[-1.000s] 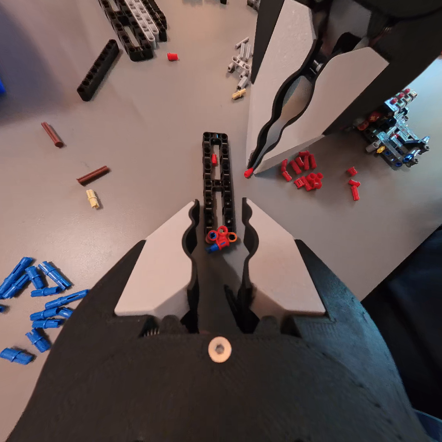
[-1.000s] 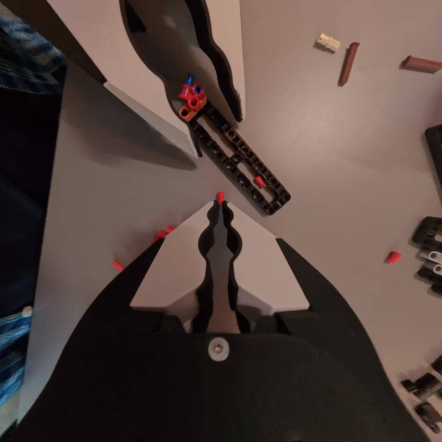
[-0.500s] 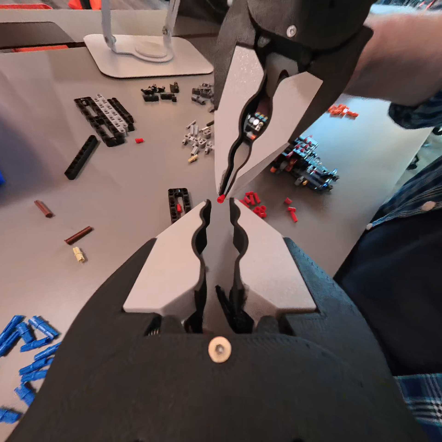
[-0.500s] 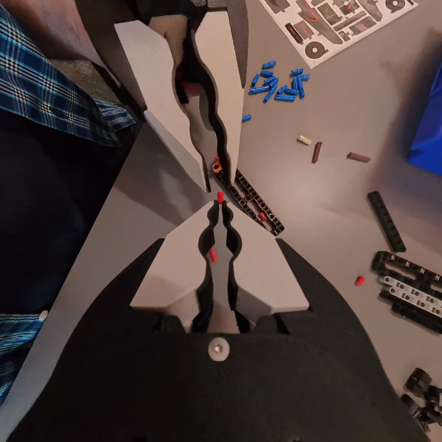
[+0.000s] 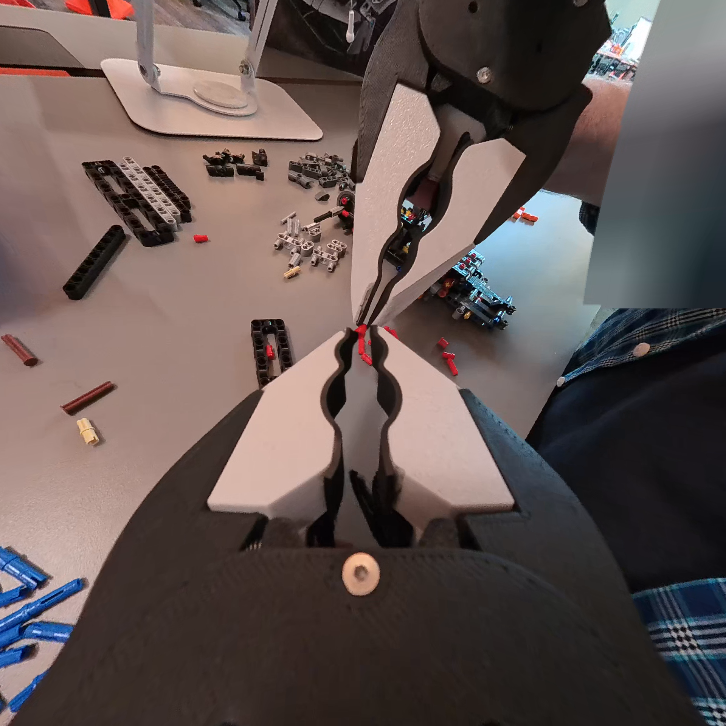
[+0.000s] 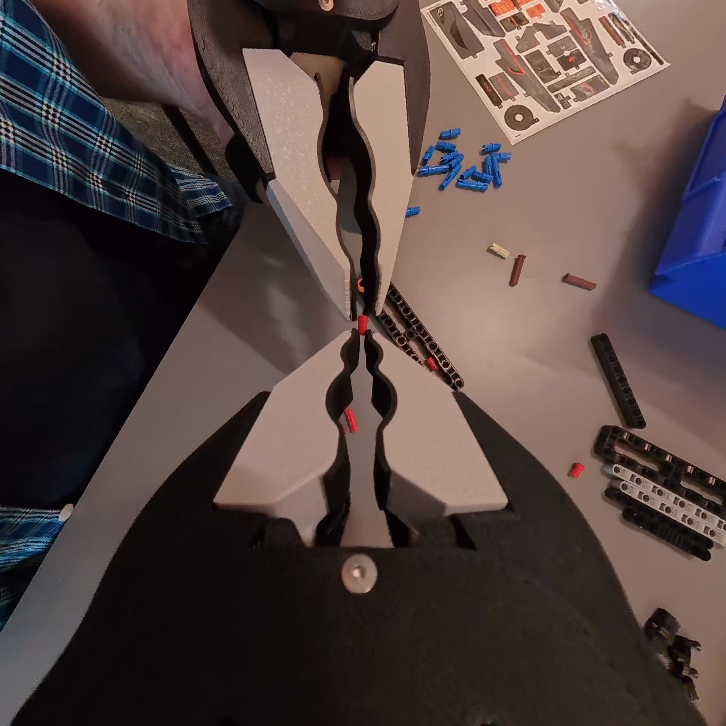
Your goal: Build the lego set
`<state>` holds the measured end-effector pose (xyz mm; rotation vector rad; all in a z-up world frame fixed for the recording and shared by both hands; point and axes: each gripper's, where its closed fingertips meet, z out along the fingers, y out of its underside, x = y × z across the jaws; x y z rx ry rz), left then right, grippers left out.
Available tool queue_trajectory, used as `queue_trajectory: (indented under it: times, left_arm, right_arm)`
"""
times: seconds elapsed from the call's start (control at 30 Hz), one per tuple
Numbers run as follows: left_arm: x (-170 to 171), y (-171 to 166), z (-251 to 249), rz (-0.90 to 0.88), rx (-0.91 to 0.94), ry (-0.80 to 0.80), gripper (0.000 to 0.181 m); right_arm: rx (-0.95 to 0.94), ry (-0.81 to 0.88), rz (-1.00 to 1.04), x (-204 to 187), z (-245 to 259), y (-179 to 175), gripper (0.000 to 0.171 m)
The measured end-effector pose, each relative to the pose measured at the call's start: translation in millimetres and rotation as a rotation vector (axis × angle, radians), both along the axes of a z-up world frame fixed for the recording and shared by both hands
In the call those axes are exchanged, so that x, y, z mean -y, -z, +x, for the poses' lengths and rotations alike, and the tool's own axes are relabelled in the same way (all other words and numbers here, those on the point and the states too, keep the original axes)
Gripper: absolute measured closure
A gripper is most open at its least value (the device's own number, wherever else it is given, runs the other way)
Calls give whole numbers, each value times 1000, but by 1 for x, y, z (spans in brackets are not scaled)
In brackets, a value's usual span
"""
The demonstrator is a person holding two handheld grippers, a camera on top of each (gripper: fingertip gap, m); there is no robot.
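I see my 2 grippers meet tip to tip, up above the grey table (image 5: 176, 314). My right gripper (image 6: 361, 334) is pinched tight on a little red pin (image 6: 362, 324), and the pin pokes out past its tips. My left gripper (image 5: 359, 334) points straight at it. Its jaws are a tiny bit apart, and the free end of the pin sits right at that small gap. I cannot tell if the left jaws touch the pin.

Just under the tips on the table lies a long black frame (image 5: 257, 353) with 1 red pin stuck in its middle bar. Beside it, on my right side, lie some loose red pins (image 5: 448, 357).

A bit farther off I see 2 brown rods (image 5: 88, 396) and a small tan pin (image 5: 87, 431). A heap of blue pins (image 6: 467, 165) lies near my left gripper.

Farther out lie a long black beam (image 5: 94, 261), a stack of black and grey beams (image 5: 137, 196), and a heap of small grey parts (image 5: 310, 247). The half-built model (image 5: 477, 290) sits behind my right gripper.

At the far side are a sticker sheet (image 6: 542, 59), a blue box (image 6: 699, 235) and a flat silver stand base (image 5: 212, 102). A person's checked sleeve (image 6: 59, 118) shows at the table edge.
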<state>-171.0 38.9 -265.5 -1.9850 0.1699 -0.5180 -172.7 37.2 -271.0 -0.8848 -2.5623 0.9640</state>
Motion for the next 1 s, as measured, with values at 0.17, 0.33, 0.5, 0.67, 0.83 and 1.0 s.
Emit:
queue_trajectory:
  times: [0.17,0.33,0.5,0.67,0.83,1.0]
  left_arm:
    - [0,1,-1,-2,9,1,170]
    - [-1,2,-1,-6,13,-4,165]
    - [0,1,1,3,24,9,172]
    - [0,-1,3,9,29,15,177]
    - [0,-1,2,7,18,12,177]
    - [3,2,-12,-51,-74,-15,178]
  right_arm:
    - [-6,-11,2,1,0,-1,171]
    - [-11,-14,-6,2,1,-3,171]
    - [-15,-16,-7,3,1,-3,171]
    - [-18,-16,-10,3,2,-4,171]
    - [0,14,-40,2,-1,-4,165]
    - [39,74,9,-17,-9,7,149]
